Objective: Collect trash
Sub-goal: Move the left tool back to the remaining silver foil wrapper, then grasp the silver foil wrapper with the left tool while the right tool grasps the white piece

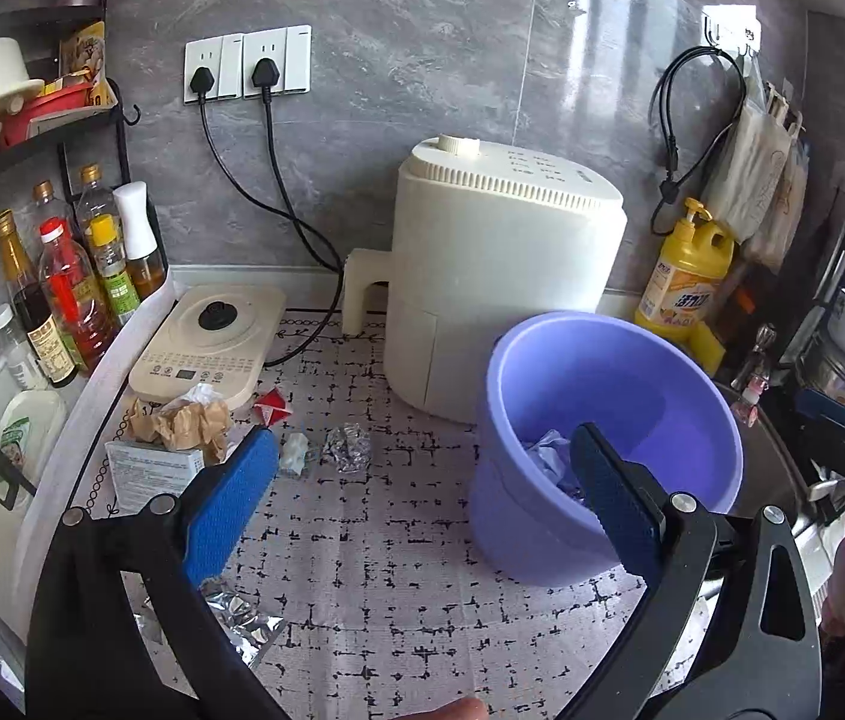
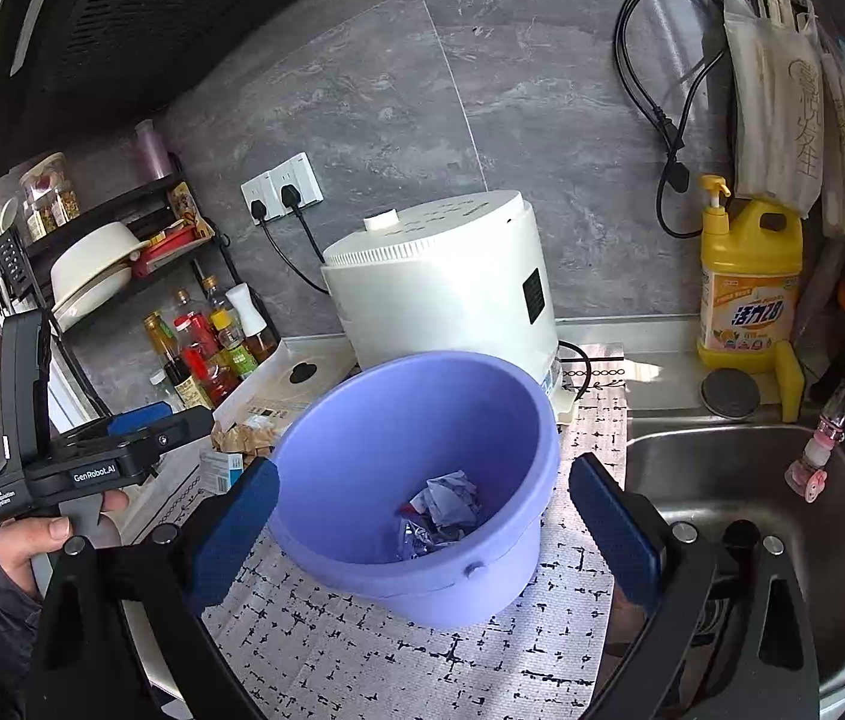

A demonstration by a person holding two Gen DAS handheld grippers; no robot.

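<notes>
A purple bucket (image 1: 614,420) stands on the patterned mat and holds crumpled paper and foil (image 2: 440,510). My left gripper (image 1: 422,462) is open and empty, just left of the bucket. On the mat ahead lie crumpled brown paper (image 1: 182,420), a small box (image 1: 152,471), a red wrapper (image 1: 272,405), a white scrap (image 1: 293,450), a foil ball (image 1: 350,447) and a silver foil packet (image 1: 242,618). My right gripper (image 2: 422,498) is open and empty, with its fingers on either side of the bucket (image 2: 422,450) from above.
A white air fryer (image 1: 494,264) stands behind the bucket. An induction cooker (image 1: 206,342), sauce bottles (image 1: 68,282) and a shelf rack are at the left. A yellow detergent bottle (image 2: 749,282) and the steel sink (image 2: 740,492) are at the right.
</notes>
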